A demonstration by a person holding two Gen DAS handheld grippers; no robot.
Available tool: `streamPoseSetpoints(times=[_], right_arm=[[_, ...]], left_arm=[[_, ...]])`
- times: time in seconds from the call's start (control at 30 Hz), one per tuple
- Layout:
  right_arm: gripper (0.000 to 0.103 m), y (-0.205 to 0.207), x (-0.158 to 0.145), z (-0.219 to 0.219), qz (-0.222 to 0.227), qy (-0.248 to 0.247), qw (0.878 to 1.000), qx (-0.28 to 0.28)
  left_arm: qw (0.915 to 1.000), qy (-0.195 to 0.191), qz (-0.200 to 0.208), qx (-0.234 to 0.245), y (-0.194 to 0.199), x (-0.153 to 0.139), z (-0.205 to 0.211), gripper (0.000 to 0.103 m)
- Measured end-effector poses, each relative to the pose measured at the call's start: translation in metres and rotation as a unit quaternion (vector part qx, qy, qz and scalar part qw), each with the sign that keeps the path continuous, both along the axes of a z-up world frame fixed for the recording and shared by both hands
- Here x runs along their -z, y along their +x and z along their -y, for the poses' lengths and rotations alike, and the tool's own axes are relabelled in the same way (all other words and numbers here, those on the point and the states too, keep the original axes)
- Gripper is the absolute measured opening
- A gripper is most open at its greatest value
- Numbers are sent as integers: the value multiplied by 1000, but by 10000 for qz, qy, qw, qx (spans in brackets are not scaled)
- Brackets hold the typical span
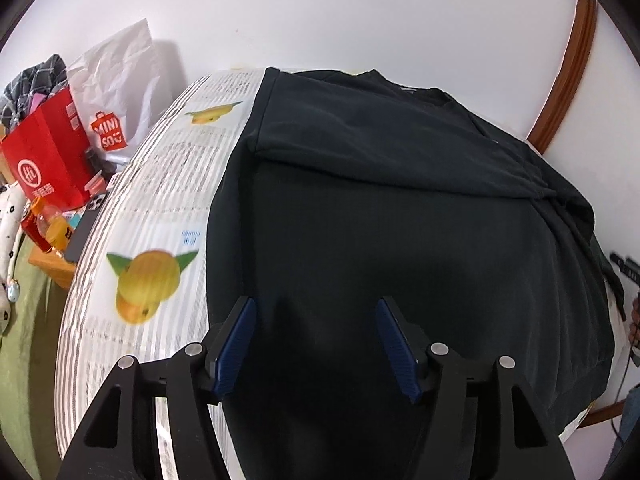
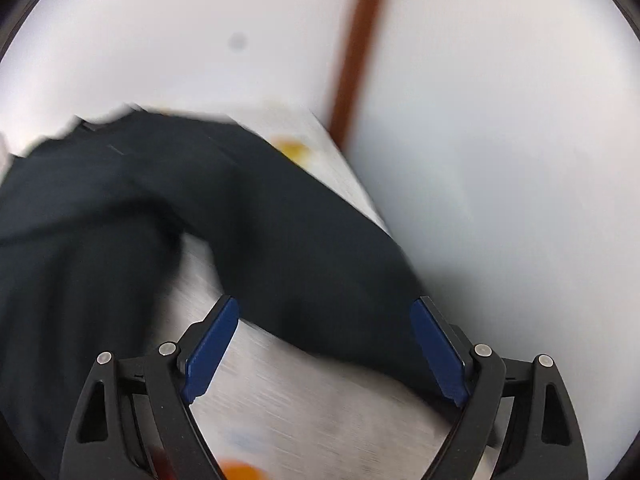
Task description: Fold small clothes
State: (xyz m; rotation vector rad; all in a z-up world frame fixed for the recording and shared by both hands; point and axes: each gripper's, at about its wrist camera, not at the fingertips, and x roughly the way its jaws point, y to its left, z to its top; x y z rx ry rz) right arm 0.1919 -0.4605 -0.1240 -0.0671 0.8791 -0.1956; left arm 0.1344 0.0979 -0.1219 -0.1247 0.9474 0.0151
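Note:
A black T-shirt (image 1: 400,232) lies spread on a table covered with a printed cloth (image 1: 160,208). Its left sleeve is folded in over the body. My left gripper (image 1: 316,312) is open and empty, hovering over the shirt's lower body. In the right wrist view, which is motion-blurred, the shirt's right sleeve (image 2: 312,264) stretches out across the cloth (image 2: 304,400) toward the table's right edge. My right gripper (image 2: 324,312) is open and empty, with the sleeve's end lying between its blue pads (image 2: 212,352).
Left of the table stand a red paper bag (image 1: 52,164), a white Miniso bag (image 1: 120,92), a bottle and small items on a low wooden stand. White wall with a brown strip (image 1: 568,76) behind. The table's right edge (image 2: 360,184) is near the sleeve.

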Motion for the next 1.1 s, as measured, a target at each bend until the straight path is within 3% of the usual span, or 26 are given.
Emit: streamPoseSetpoints(times=[0.2, 0.27, 0.37, 0.4, 0.43, 0.6, 0.77, 0.97, 1.1], right_arm=[[85, -17, 36, 44, -360, -74, 9988, 322], [74, -16, 41, 48, -308, -27, 9986, 424], [44, -14, 43, 58, -185, 342, 9981, 481], [23, -12, 42, 58, -188, 435, 9978, 459], [12, -9, 41, 57, -197, 424, 9977, 488], [9, 4, 7, 56, 167, 120, 9978, 632], [9, 13, -78, 11, 948, 248, 9949, 224], [9, 53, -167, -106, 1576, 739, 9811, -841], [9, 68, -193, -211, 1723, 833, 9664, -1718]], left_arm=[[9994, 203, -200, -198, -6, 12, -5, 61], [9990, 283, -230, -249, -7, 13, -6, 61], [9983, 401, -220, -352, -6, 14, -10, 61], [9981, 432, -217, -386, -5, 14, -11, 61], [9978, 478, -206, -419, -5, 15, -13, 61], [9945, 866, -182, -568, 3, 20, -18, 61], [9934, 1064, -128, -404, 10, 24, -23, 63], [9909, 1315, 64, -273, 14, 25, -24, 67], [9939, 1020, 143, -387, 12, 28, -31, 68]])
